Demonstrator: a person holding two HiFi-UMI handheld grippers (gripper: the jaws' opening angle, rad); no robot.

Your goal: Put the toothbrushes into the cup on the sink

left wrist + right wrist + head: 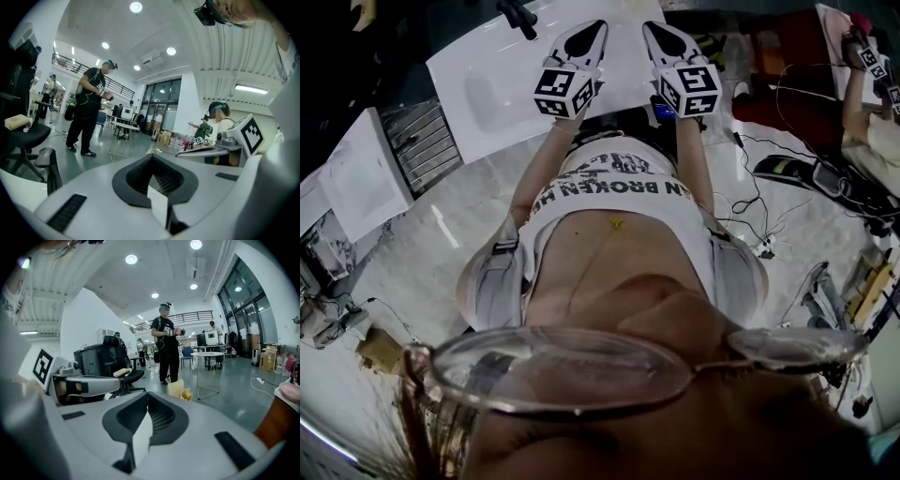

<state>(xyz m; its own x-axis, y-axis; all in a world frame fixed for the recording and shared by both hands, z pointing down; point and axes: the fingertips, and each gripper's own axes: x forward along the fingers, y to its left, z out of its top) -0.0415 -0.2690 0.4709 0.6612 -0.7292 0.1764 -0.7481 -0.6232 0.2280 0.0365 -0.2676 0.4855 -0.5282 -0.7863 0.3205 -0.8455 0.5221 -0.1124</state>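
No toothbrush or cup shows in any view. In the head view both grippers are held up side by side over the near edge of a white sink [487,89]. My left gripper [596,26] is shut with nothing between its jaws, and my right gripper [655,27] is shut and empty too. The left gripper view looks out into a large room, its jaws [152,157] pressed together. In the right gripper view the jaws [147,394] also meet with nothing between them. A small blue object [664,111] sits just below the right gripper's marker cube.
A black faucet [517,14] stands at the sink's far side. A white cabinet [356,173] is at the left and cables [750,202] lie on the floor at the right. A standing person [168,345], an office chair [117,373] and a round table [207,355] fill the room beyond.
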